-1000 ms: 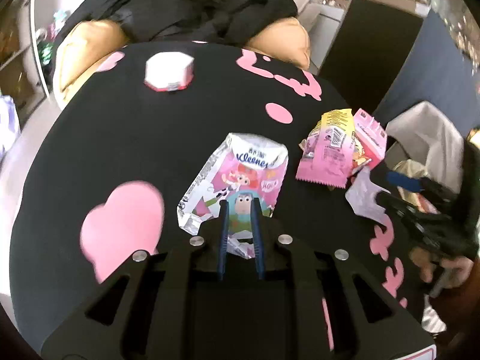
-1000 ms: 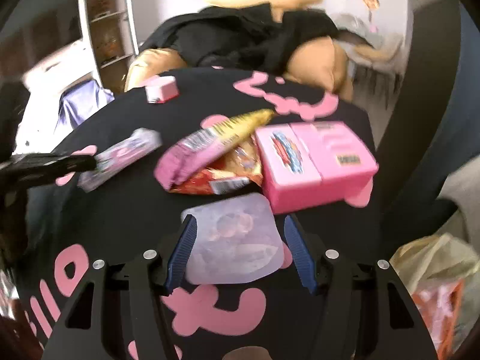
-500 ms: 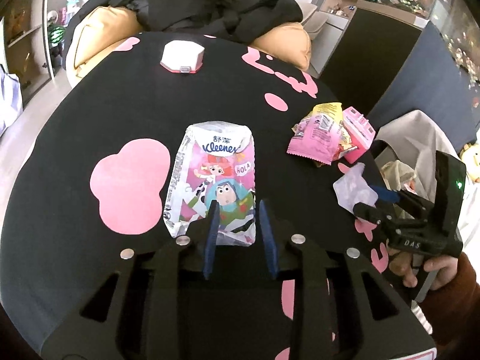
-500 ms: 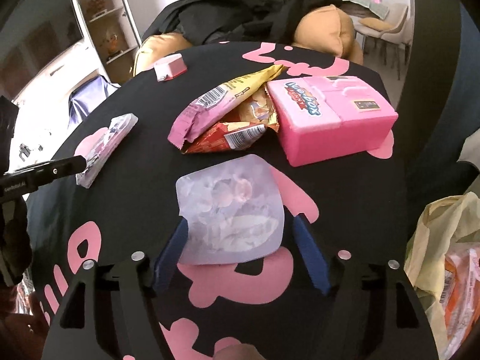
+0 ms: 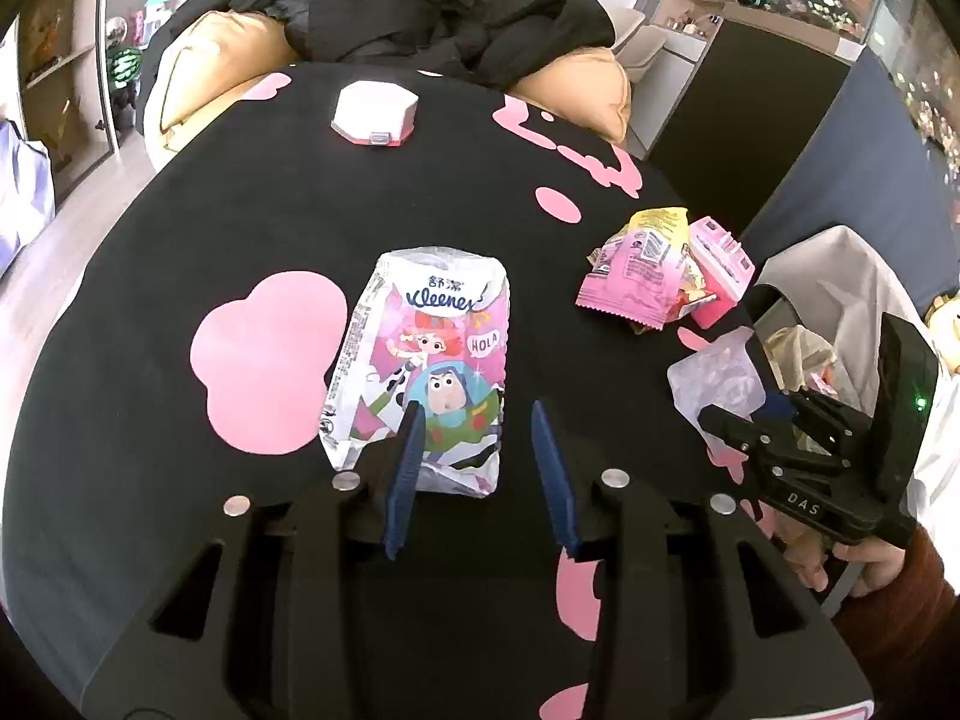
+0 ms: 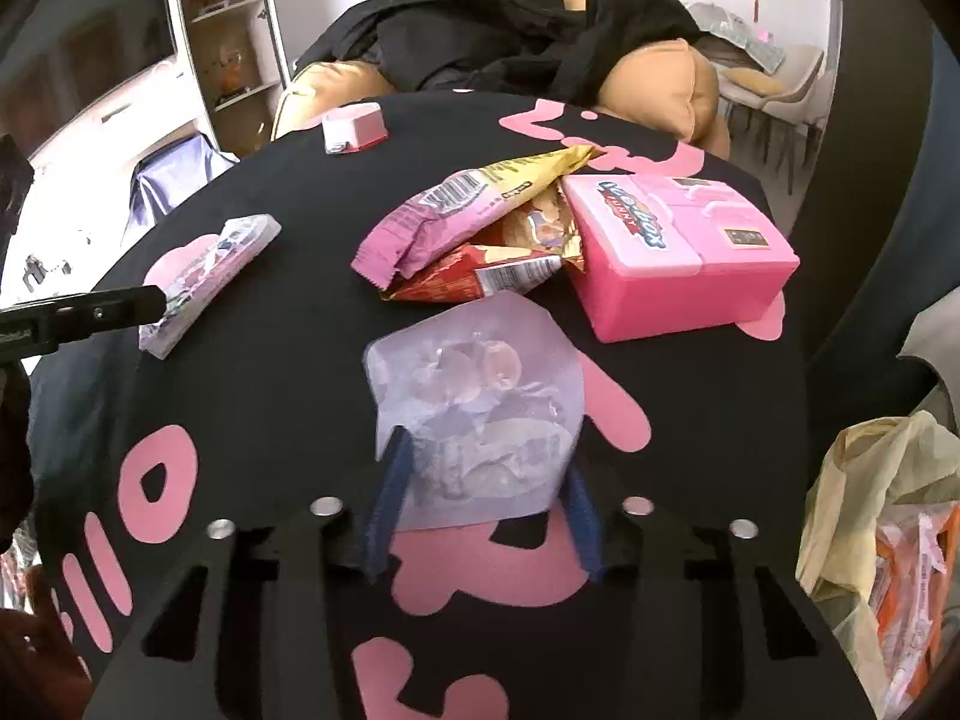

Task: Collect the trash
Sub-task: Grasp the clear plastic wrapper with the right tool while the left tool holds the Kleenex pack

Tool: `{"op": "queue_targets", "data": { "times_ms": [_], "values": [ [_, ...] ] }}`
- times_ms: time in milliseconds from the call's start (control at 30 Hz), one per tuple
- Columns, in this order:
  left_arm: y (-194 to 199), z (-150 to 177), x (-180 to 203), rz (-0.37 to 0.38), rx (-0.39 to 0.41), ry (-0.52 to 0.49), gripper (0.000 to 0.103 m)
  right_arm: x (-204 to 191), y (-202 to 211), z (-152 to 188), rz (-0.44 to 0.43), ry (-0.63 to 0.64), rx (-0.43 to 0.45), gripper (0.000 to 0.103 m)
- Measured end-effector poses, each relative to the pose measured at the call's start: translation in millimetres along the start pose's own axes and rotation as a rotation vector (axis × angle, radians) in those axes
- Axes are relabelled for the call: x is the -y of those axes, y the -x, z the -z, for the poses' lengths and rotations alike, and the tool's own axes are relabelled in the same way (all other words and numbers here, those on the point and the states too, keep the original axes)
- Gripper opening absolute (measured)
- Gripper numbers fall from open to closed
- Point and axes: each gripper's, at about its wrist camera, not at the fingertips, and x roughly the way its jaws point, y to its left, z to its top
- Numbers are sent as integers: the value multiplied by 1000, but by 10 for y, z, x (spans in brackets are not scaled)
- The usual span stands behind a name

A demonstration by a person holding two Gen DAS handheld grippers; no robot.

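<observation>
A tan sofa point(image 5: 576, 84) draped with black clothing point(image 5: 420, 12) sits behind the table, white shelving point(image 6: 228, 30) at left.

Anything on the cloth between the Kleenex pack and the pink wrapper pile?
Nothing: left wrist view shows only bare black cloth between the Kleenex pack and the wrapper pile.

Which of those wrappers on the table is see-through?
The clear plastic wrapper between the right gripper fingers. The tissue pack and snack bags are printed and opaque.
</observation>
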Motion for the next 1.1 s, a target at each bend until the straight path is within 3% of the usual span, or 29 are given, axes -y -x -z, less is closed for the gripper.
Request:
{"op": "queue_targets", "data": {
  "times_ms": [67,167,267,467,700,967,1033,1067,1100],
  "values": [
    [10,10,-16,2,2,9,36,3,22,7,-11,-10,3,25],
    [51,24,-65,10,12,30,36,39,86,36,-43,-53,14,17],
    [127,24,-161,19,40,66,43,69,161,62,-54,-89,30,13],
    [145,0,-345,-25,54,112,47,105,313,151,-55,-141,60,10],
    [-8,-93,-302,-147,43,42,49,84,444,209,-50,-142,87,8],
    [-155,-104,-217,-171,19,10,50,95,641,202,-61,-152,138,6],
    [-194,-102,-136,-165,11,-22,35,91,677,199,-55,-148,151,6],
    [-211,-98,-96,-167,7,-38,22,86,693,202,-52,-145,156,6],
    [-222,-90,-49,-165,10,-56,17,82,704,205,-51,-143,159,6]
  ]
}}
